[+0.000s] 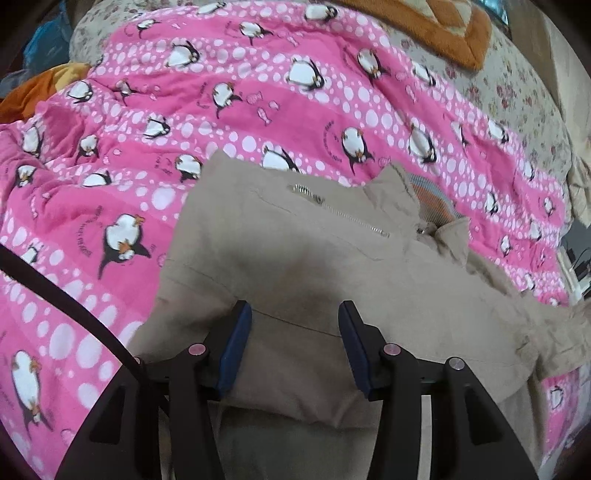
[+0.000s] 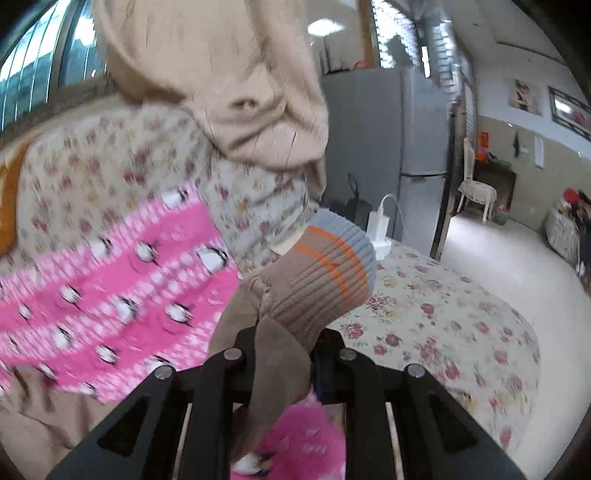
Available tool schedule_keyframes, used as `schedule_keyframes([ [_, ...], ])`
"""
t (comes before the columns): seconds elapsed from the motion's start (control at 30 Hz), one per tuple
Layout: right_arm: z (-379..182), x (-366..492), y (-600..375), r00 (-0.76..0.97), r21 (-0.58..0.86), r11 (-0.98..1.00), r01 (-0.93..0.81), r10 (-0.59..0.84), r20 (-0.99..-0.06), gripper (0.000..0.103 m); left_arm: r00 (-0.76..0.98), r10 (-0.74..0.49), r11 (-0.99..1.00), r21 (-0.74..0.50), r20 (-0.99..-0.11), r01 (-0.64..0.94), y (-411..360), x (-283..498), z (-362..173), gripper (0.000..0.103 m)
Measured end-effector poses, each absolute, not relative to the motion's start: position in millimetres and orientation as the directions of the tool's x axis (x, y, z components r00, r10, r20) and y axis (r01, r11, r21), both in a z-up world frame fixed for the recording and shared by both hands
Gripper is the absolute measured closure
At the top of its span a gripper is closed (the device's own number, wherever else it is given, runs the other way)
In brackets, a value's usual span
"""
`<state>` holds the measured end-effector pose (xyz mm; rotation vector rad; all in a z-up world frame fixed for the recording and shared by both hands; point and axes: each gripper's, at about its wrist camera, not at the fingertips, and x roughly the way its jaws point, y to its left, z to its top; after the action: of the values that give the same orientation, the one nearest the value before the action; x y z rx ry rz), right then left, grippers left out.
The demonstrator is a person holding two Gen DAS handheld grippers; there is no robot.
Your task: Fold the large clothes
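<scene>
A beige jacket [image 1: 295,258] lies spread on a pink penguin blanket [image 1: 221,110], with its zip [image 1: 343,212] and collar [image 1: 402,184] on the far side. My left gripper [image 1: 293,306] hovers low over the near part of the jacket, its blue pads [image 1: 236,343] standing apart with fabric between and below them, not pinched. In the right wrist view my right gripper [image 2: 288,339] is shut on the sleeve just behind its ribbed brown cuff [image 2: 332,266], which has orange and grey-blue stripes. The sleeve is lifted off the bed. More of the jacket [image 2: 221,74] hangs blurred above.
The pink blanket [image 2: 110,288] lies on a floral bedsheet [image 2: 443,314]. An orange blanket [image 1: 443,33] sits at the bed's far end. A white charger [image 2: 380,229] rests near the bed's corner. Past it stand a grey fridge [image 2: 388,122] and a chair [image 2: 476,188] on open floor.
</scene>
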<state>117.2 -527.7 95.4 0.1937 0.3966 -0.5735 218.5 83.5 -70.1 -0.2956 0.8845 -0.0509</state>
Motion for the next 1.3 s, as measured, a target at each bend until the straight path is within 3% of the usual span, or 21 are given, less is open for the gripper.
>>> schedule_keyframes([
  [0.3, 74, 188, -264, 0.88, -0.093, 0.992, 0.085, -0.119, -0.459, 0.084, 0.783, -0.004, 0.943, -0.263, -0.622, -0.204, 143, 199, -22, 0.088],
  [0.4, 53, 208, -184, 0.874, -0.031, 0.999, -0.036, 0.016, -0.486, 0.084, 0.778, 0.032, 0.923, -0.28, -0.628, -0.264, 163, 202, -26, 0.088],
  [0.53, -12, 239, -101, 0.803, 0.001, 0.989, -0.151, 0.123, -0.584, 0.082, 0.749, -0.007, 0.919, -0.299, -0.663, -0.256, 167, 210, -38, 0.088],
  [0.63, -74, 256, -63, 0.671, -0.066, 0.97, -0.233, 0.111, -0.733, 0.074, 0.746, -0.025, 0.924, -0.301, -0.665, -0.237, 166, 212, -40, 0.088],
  [0.67, -90, 253, -54, 0.625, -0.085, 0.957, -0.277, 0.113, -0.772, 0.073, 0.747, -0.024, 0.923, -0.302, -0.665, -0.239, 164, 211, -40, 0.088],
  [0.73, -89, 229, -49, 0.643, -0.122, 0.935, -0.334, 0.131, -0.755, 0.071, 0.749, -0.026, 0.919, -0.31, -0.663, -0.243, 162, 211, -41, 0.088],
  [0.8, -74, 201, -60, 0.64, -0.072, 0.917, -0.392, 0.216, -0.737, 0.043, 0.751, -0.038, 0.915, -0.324, -0.66, -0.238, 161, 212, -41, 0.088],
  [0.9, -59, 150, -90, 0.673, -0.11, 0.9, -0.423, 0.231, -0.703, 0.034, 0.759, -0.094, 0.919, -0.349, -0.644, -0.182, 153, 210, -38, 0.087],
  [1.03, -71, 106, -141, 0.671, -0.198, 0.893, -0.404, 0.143, -0.728, 0.032, 0.713, -0.301, 0.899, -0.437, -0.633, -0.009, 121, 213, -45, 0.081],
  [1.13, -98, 85, -167, 0.67, -0.16, 0.912, -0.377, 0.15, -0.727, 0.032, 0.648, -0.439, 0.858, -0.504, -0.623, 0.097, 89, 212, -55, 0.081],
  [1.2, -106, 76, -186, 0.712, -0.058, 0.945, -0.321, 0.201, -0.673, 0.027, 0.64, -0.472, 0.852, -0.499, -0.606, 0.157, 72, 208, -53, 0.079],
  [1.23, -108, 75, -188, 0.717, -0.051, 0.95, -0.308, 0.196, -0.669, 0.025, 0.654, -0.465, 0.86, -0.48, -0.597, 0.173, 66, 204, -50, 0.074],
  [1.3, -107, 77, -183, 0.723, -0.084, 0.95, -0.302, 0.171, -0.669, 0.021, 0.688, -0.433, 0.877, -0.45, -0.582, 0.171, 62, 199, -47, 0.074],
])
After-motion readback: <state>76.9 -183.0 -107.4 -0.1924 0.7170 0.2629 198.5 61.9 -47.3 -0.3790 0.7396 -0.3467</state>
